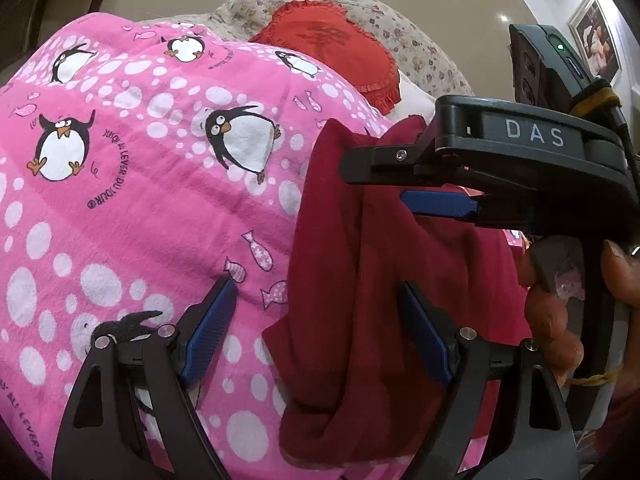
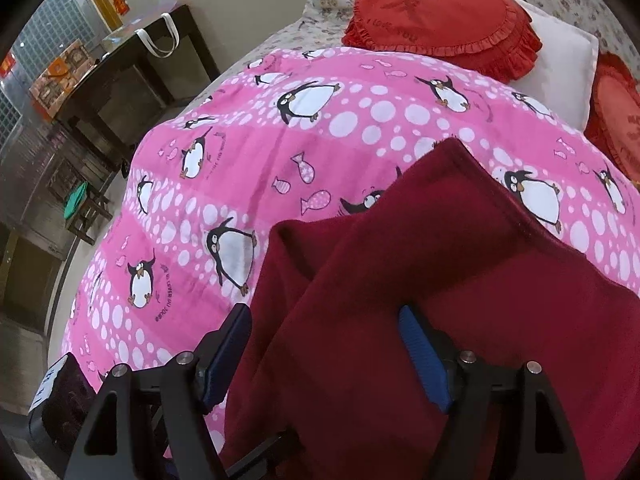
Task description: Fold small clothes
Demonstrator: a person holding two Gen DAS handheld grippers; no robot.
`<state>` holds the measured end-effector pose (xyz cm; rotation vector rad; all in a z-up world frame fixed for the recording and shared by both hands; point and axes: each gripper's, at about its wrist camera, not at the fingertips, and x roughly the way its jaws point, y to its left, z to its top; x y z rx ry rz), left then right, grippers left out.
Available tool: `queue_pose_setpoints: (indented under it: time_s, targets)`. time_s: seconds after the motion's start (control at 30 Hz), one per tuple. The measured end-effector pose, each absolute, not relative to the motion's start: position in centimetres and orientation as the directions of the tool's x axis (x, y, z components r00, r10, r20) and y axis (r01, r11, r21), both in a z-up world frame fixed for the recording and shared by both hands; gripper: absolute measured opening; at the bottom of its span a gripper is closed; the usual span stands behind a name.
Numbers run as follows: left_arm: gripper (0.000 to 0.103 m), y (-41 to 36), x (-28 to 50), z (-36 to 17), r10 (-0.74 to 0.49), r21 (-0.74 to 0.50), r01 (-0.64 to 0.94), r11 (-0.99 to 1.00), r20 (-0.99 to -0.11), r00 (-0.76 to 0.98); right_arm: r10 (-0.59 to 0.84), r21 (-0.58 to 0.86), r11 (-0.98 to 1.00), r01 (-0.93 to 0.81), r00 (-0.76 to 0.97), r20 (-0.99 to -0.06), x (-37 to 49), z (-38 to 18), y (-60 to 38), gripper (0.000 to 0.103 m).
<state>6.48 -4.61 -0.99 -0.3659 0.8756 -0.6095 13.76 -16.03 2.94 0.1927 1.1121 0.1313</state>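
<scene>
Maroon garment on the pink penguin blanket, between spread jaws of both left gripper and right gripper.

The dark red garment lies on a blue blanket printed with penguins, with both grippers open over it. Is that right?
Not quite: the blanket is pink, not blue, as the right wrist view shows. The rest holds: the dark red garment lies on the penguin print, and the left gripper and right gripper are open.
</scene>
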Motion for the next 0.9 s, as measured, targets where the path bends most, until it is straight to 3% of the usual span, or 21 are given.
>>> queue_pose_setpoints:
  time_s: [0.2,0.37,0.5,0.67,0.83,0.9]
  targets:
    - [0.083,-4.8,6.1,-1.0,-0.639,-0.538,0.348,0.767,-0.593,0.49,0.211,0.24,0.971,0.01,0.439,-0.873,13.8,3.0,-16.2,0.077]
    - [0.083,-4.9,6.0,-1.1,-0.716,-0.59,0.408,0.697,-0.552,0.427,0.2,0.232,0.972,0.026,0.417,-0.886,14.6,3.1,-15.6,0.087]
    - [0.076,-5.7,5.6,-1.0,-0.732,-0.578,0.449,0.681,-0.548,0.405,0.131,0.152,0.988,0.025,0.383,-0.914,15.4,2.6,-14.3,0.092]
    - [0.075,-5.0,5.9,-1.1,-0.756,-0.619,0.435,0.654,-0.521,0.397,0.049,0.05,0.999,-0.004,0.297,-0.954,16.9,1.8,-12.8,0.1]
    - [0.075,-5.0,5.9,-1.2,-0.749,-0.616,0.427,0.662,-0.531,0.397,-0.031,-0.048,0.997,-0.06,0.256,-0.966,17.6,1.0,-11.8,0.097]
    - [0.075,-4.9,6.0,-1.2,-0.747,-0.62,0.417,0.665,-0.533,0.398,-0.091,-0.116,0.991,-0.074,0.28,-0.956,17.0,1.2,-11.5,0.08]
